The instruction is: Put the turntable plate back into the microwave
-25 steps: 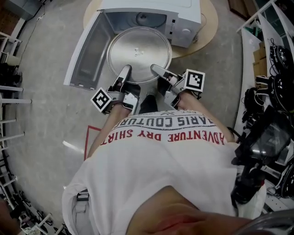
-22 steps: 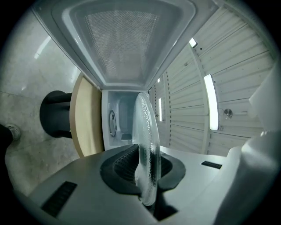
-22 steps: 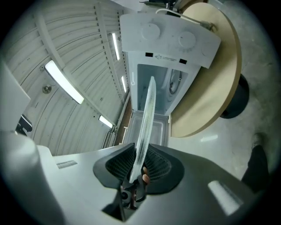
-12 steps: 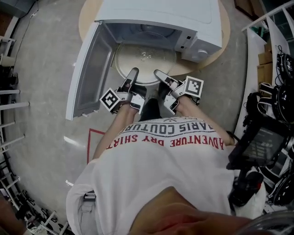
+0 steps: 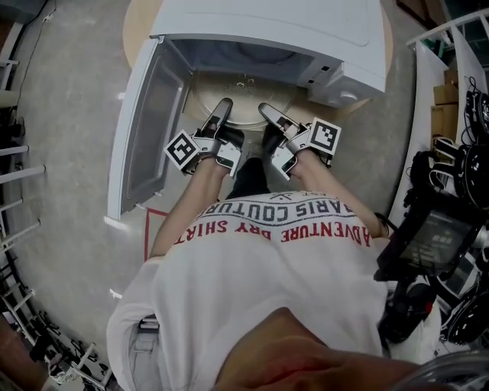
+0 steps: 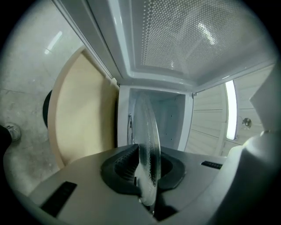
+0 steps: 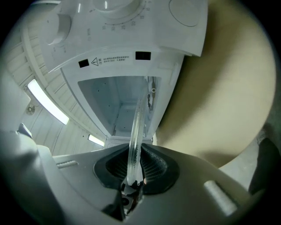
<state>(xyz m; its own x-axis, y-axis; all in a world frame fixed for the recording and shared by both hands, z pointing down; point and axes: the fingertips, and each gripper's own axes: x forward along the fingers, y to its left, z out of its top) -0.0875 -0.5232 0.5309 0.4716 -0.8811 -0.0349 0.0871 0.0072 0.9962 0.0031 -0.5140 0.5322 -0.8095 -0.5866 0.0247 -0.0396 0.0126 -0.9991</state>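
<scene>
- The round wooden bench (image 5: pixel 134 23) carries the microwave (image 5: pixel 306 34), which stands with its mouth toward the person.
- The microwave's door (image 5: pixel 145 122) is swung fully open to the left, so the cavity is clear to enter.
- The turntable plate (image 5: pixel 243 92), a clear glass disc, is held roughly level and is part-way through the mouth. Its far part is hidden under the microwave's top and its near rim is outside.
- The left gripper (image 6: pixel 146 169) is clamped on the plate's near rim, with the glass edge between its ribbed pads.
- The right gripper (image 7: pixel 134 169) pinches the same near rim just beside it, also closed on the glass.
- Risk: both grips are on one side of a smooth, heavy disc, so the far edge may sag. It could then strike the cavity floor or the frame.
- Risk: the glass could also slide in the pads. If the two grippers let go unevenly, it may land tilted or off centre.
- Change: a second ago the whole disc was in view in front of the opening. Half a second ago about half was in. Now only the near portion shows, and both grippers have moved up close to the mouth.
</scene>
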